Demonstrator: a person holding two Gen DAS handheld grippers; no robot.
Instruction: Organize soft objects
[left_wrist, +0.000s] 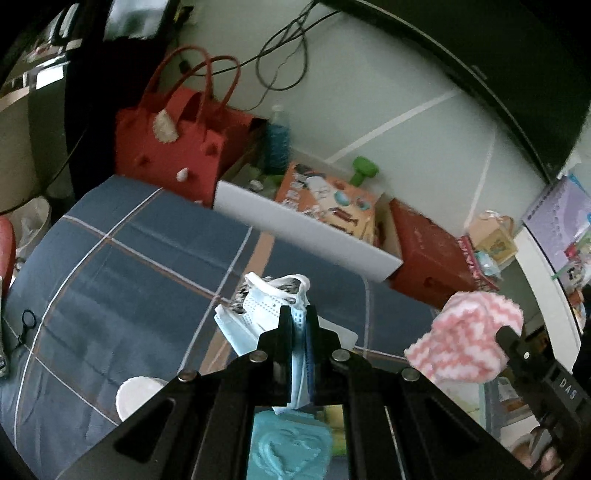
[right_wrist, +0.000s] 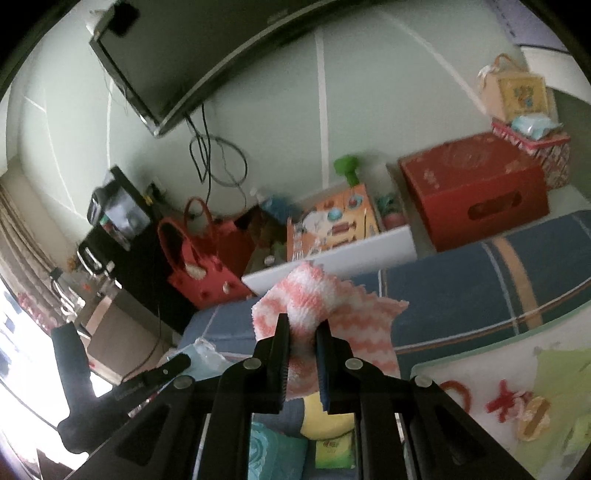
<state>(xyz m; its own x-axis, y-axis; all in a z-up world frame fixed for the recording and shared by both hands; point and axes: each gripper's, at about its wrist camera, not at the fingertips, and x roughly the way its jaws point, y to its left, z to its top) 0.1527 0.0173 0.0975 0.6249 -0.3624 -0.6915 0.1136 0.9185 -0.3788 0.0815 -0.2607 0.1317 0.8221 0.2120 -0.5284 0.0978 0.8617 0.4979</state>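
Observation:
My left gripper (left_wrist: 298, 314) is shut on a bundle of light blue and white face masks (left_wrist: 258, 306) and holds it above the blue plaid bed cover (left_wrist: 129, 258). My right gripper (right_wrist: 303, 325) is shut on a pink and white zigzag cloth (right_wrist: 317, 299), lifted above the bed. That cloth and the right gripper also show at the right of the left wrist view (left_wrist: 469, 339). The left gripper with the masks shows at the lower left of the right wrist view (right_wrist: 184, 360).
A red felt handbag (left_wrist: 170, 147), a white open box (left_wrist: 306, 229) with an orange toy box (left_wrist: 325, 199), and a red carton (left_wrist: 428, 251) stand beyond the bed. A teal embossed item (left_wrist: 288, 446) and a white round object (left_wrist: 136, 397) lie below. A TV (right_wrist: 177, 55) hangs on the wall.

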